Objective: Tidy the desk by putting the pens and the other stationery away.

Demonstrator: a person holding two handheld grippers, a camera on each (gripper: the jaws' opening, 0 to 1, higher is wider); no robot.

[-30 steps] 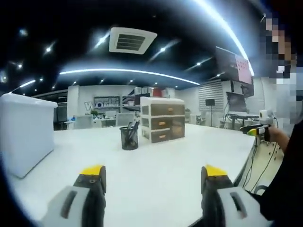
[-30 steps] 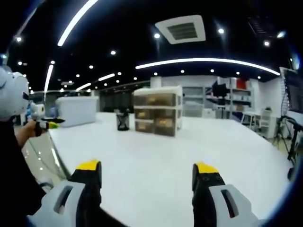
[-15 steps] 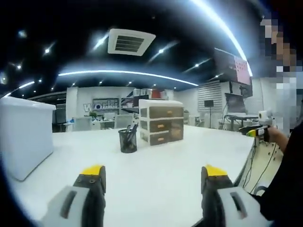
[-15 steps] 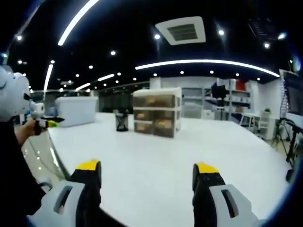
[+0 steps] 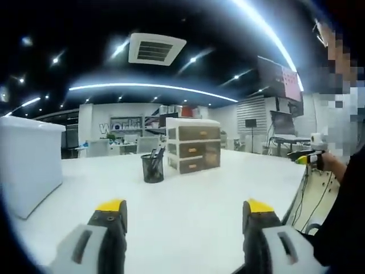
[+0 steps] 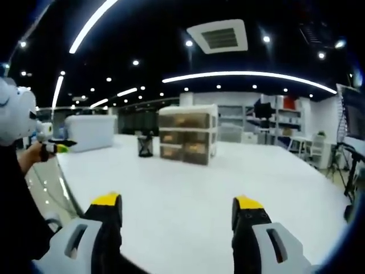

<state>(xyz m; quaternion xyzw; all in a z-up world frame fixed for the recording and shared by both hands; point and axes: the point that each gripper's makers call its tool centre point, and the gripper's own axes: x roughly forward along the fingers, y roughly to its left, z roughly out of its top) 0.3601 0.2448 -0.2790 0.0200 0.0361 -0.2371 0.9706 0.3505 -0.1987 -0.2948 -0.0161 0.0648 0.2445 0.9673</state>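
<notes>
Tools wide, empty: left tool (image 5: 181,214), right tool (image 6: 175,208). Nothing moved lately; pen cup (image 5: 152,168) beside drawers (image 5: 194,145) far across tabletop (image 5: 188,194). Tidying unstarted.

A black mesh pen cup (image 5: 153,169) holding pens stands upright just beside the drawer unit (image 5: 194,145).

A broad white counter (image 5: 194,200) stretches away under a dark ceiling (image 6: 148,34) studded with small round spotlights, long curved strip lights (image 6: 251,75) and a square white air vent (image 5: 156,48). Beyond it lies an open office with white walls, shelving (image 6: 285,117) along the far side, distant desks and chairs, and a dark wall screen (image 5: 280,79) mounted high up. A pale, glossy floor (image 6: 48,191) shows past the counter's edge.
</notes>
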